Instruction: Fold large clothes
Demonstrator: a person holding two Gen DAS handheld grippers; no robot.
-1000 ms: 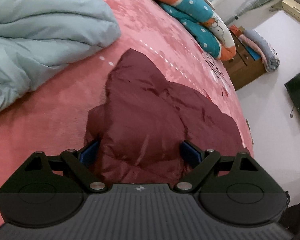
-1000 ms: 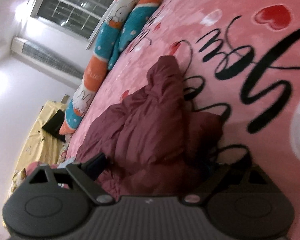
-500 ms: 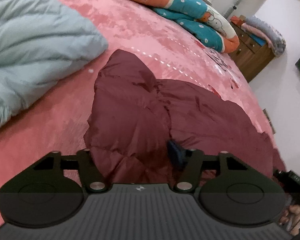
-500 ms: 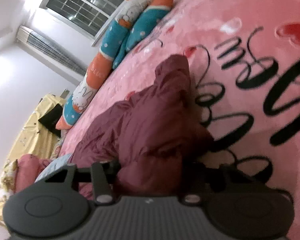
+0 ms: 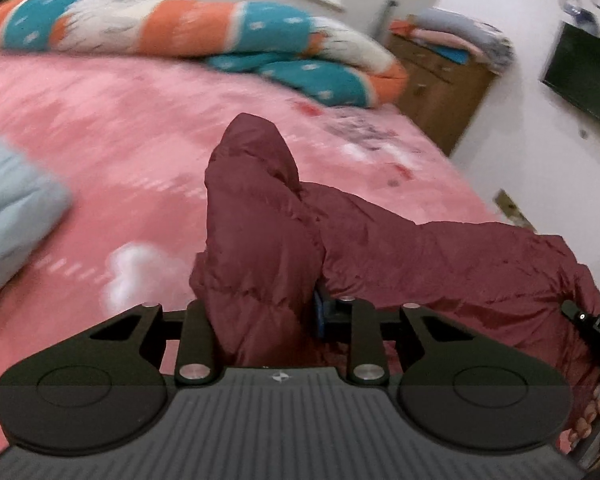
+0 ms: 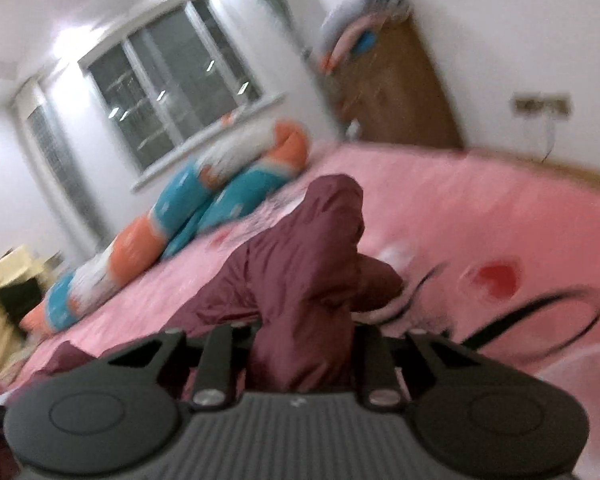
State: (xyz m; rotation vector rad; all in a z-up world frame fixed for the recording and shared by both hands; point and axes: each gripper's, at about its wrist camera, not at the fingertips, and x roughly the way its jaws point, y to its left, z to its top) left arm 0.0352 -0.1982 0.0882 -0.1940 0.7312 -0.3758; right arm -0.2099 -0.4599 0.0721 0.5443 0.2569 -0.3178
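A maroon puffy jacket (image 5: 260,200) lies crumpled on the pink bed (image 5: 120,140), with one bunched part raised into a peak. My left gripper (image 5: 260,312) has a thick fold of it between its fingers; the jaws are closing and the blue pad (image 5: 318,314) presses the fabric. In the right wrist view my right gripper (image 6: 300,328) pinches another bunch of the jacket (image 6: 308,248) above the bed (image 6: 500,208), jaws closing too. The right gripper's body (image 5: 588,328) and a hand show at the left view's right edge.
A long orange, teal and white bolster (image 5: 220,36) lies along the bed's far side under the window (image 6: 168,80). A pale blue duvet (image 5: 8,216) sits at the left. A wooden cabinet (image 5: 436,80) piled with bedding and a dark screen (image 5: 584,68) stand beyond the bed.
Both grippers went from wide open around the jacket to clamped on its folds. Both rose, lifting the fabric off the bed, and both views tipped up toward the room.
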